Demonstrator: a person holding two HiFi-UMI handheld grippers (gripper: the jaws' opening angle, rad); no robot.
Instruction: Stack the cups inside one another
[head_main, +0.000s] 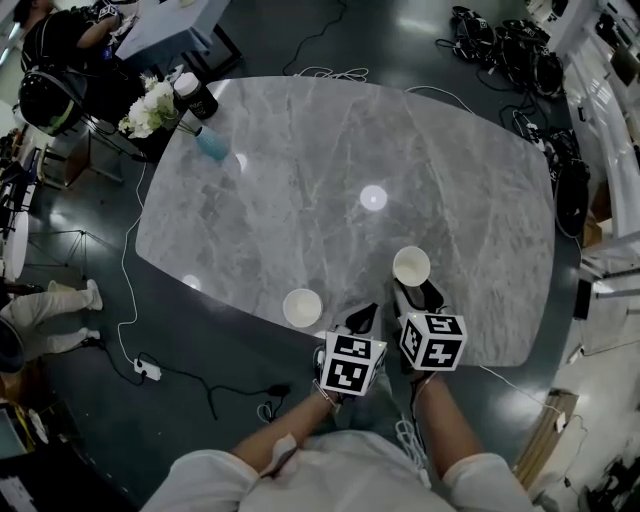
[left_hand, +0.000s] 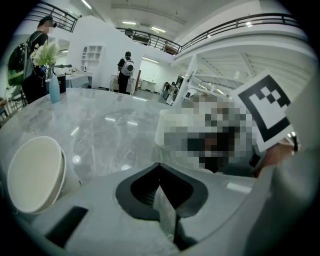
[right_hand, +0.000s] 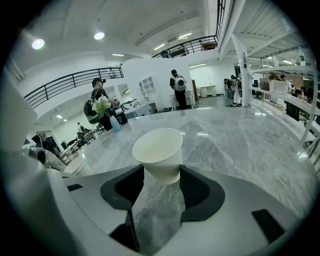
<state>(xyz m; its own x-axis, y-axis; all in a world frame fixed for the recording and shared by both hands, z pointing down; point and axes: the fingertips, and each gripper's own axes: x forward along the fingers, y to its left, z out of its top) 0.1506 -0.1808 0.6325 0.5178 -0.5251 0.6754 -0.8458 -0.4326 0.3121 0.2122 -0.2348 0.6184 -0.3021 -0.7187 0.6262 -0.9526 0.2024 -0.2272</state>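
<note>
Two white paper cups stand on the grey marble table (head_main: 330, 170) near its front edge. One cup (head_main: 411, 266) sits at the tip of my right gripper (head_main: 411, 287). In the right gripper view this cup (right_hand: 157, 154) is upright with its lower half between the jaws, and my right gripper (right_hand: 162, 172) is shut on it. The second cup (head_main: 302, 307) stands alone to the left, beside my left gripper (head_main: 364, 314). It fills the left edge of the left gripper view (left_hand: 35, 175). My left gripper (left_hand: 160, 166) is shut on nothing, its tips meeting.
At the table's far left corner are white flowers (head_main: 150, 108), a blue vase (head_main: 212, 146) and a dark jar (head_main: 195, 95). Cables and a power strip (head_main: 148, 370) lie on the floor to the left. People stand beyond the table (right_hand: 177, 89).
</note>
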